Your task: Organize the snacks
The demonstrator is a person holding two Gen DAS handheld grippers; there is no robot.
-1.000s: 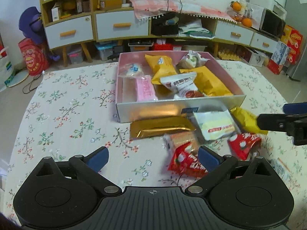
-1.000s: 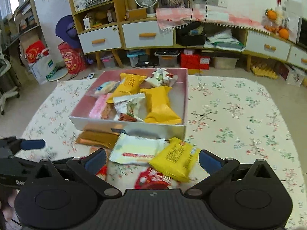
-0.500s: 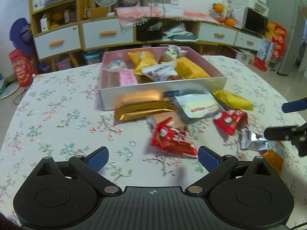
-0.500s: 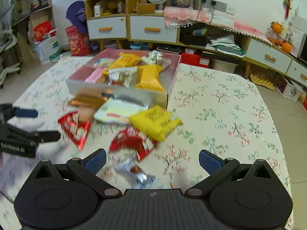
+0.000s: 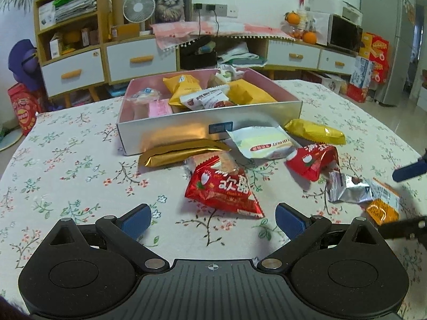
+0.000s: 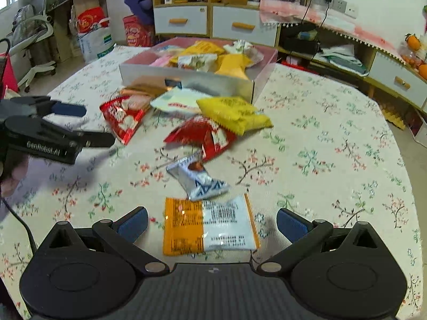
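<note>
We see a table [image 5: 66, 160] under a floral cloth. Straight ahead of both tongs a silver-walled box [image 5: 186, 130] rests on it. Loose packets lie between box and tongs: a gold bar [image 5: 181, 153], white pack [image 5: 263, 144], yellow pack [image 5: 315, 132], two red bags [image 5: 222, 188] [image 5: 311, 160], a silver wrapper [image 6: 198, 178], and an orange-and-white sachet [image 6: 209, 226] between our right tongs' fingers.

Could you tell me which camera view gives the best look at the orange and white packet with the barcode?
The right wrist view: the orange and white packet lies whole and flat, just ahead of the open right gripper, barcode visible. The left wrist view shows it only small and distorted near the right edge, partly behind the silver wrapper.
</note>
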